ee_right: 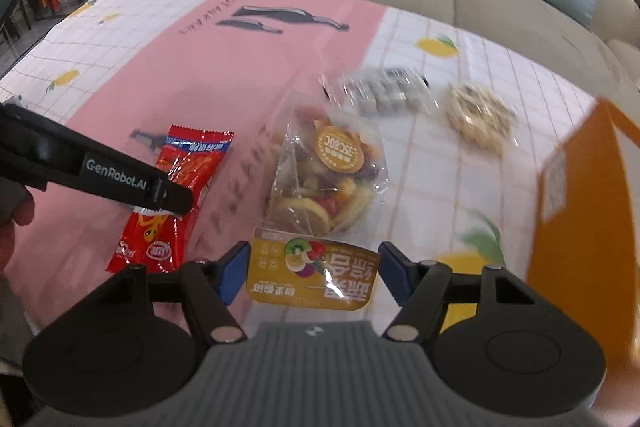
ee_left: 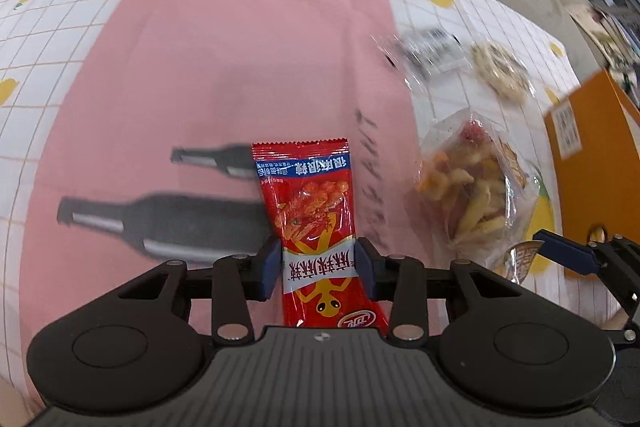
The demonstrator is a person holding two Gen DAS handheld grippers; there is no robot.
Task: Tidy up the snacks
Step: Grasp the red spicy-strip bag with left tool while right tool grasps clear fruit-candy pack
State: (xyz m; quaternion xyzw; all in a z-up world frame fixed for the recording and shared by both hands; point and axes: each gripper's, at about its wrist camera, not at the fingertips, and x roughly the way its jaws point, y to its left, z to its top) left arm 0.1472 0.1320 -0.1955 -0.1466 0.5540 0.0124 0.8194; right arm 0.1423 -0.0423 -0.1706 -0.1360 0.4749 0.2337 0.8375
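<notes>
Gripping the red snack packet (ee_left: 316,223) across its middle, my left tongs (ee_left: 318,267) have both pads pressed on it. My right tongs (ee_right: 314,273) straddle the yellow-labelled end of the dried fruit bag (ee_right: 320,179); whether the pads pinch it I cannot tell. At two o'clock from that bag lie a clear pack of grey pieces (ee_right: 384,91) and a pale cracker bag (ee_right: 480,119) on the counter (ee_right: 240,67). At three o'clock stands an orange box (ee_right: 592,219). Sorting looks barely begun: four snacks remain outside it.

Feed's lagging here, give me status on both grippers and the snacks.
Left gripper clamped on red snack packet. Right gripper straddling dried fruit bag, grip unconfirmed. Orange box at right, nothing blocking.
</notes>
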